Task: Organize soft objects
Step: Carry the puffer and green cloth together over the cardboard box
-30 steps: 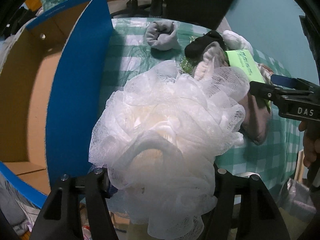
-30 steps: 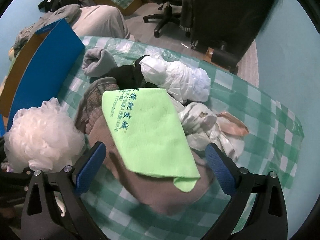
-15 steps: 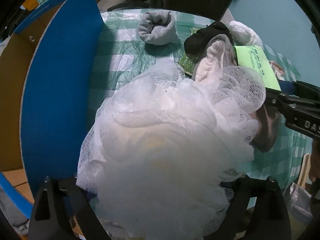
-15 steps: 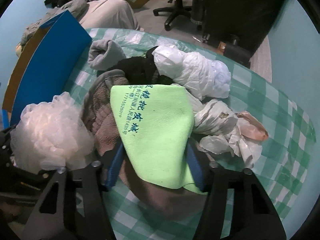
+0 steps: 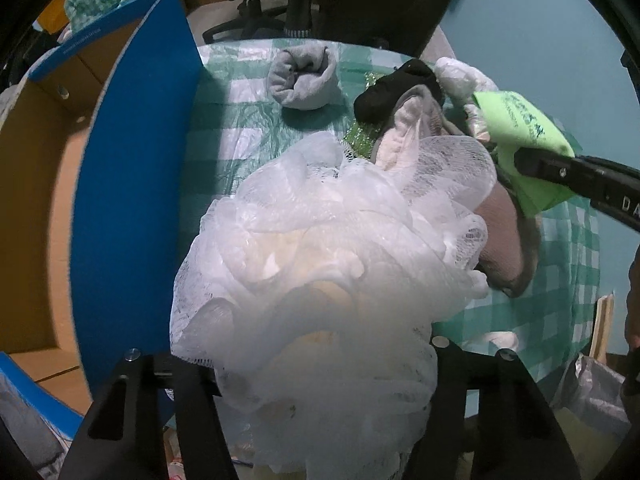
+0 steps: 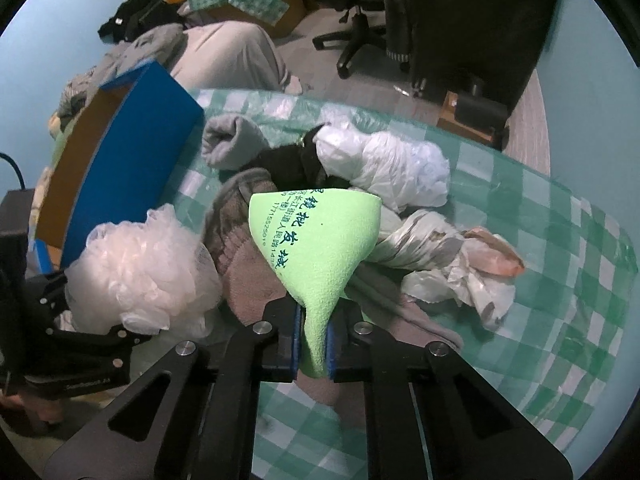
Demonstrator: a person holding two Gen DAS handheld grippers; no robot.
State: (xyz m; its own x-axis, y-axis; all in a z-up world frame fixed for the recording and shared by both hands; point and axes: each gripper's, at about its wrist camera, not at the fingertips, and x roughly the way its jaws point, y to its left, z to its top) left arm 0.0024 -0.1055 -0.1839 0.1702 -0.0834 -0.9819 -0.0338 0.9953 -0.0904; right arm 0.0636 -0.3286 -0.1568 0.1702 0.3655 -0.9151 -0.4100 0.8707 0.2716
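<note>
**Gripping one soft thing in each gripper**

Pinching the green cloth (image 6: pixel 320 248) hard in the right gripper (image 6: pixel 314 340): jaws just closed to almost nothing, blue pads pressing the bunched lower corner of the cloth from both sides. Above the pads, fanning out of the cloth like a funnel toward 12 o'clock, with dark printed letters on its face. Resting under it, a brown-grey towel (image 6: pixel 248 276), touching the cloth from below and reaching toward 5 o'clock.

Holding the white mesh bath sponge (image 5: pixel 332 264) in the left gripper (image 5: pixel 320 392): jaws about half wide, just closing again, both fingers sunk in the netting at its lower sides. Filling nearly the whole middle of the left wrist view. In the right wrist view, sitting at 9 o'clock, just beside the towel.

Standing at 9 o'clock of the sponge in the left view, the blue cardboard box (image 5: pixel 132 184), open, brown inside. Lying at 12 o'clock on the green checked table cover (image 5: pixel 248 120), a rolled grey sock (image 5: pixel 304 80), apart from the rest. Near 1 o'clock, a black soft item (image 5: pixel 392 88), touching the towel. In the right view, at 1 to 3 o'clock of the cloth, crumpled white plastic bags (image 6: pixel 384 164), close against the pile.
</note>
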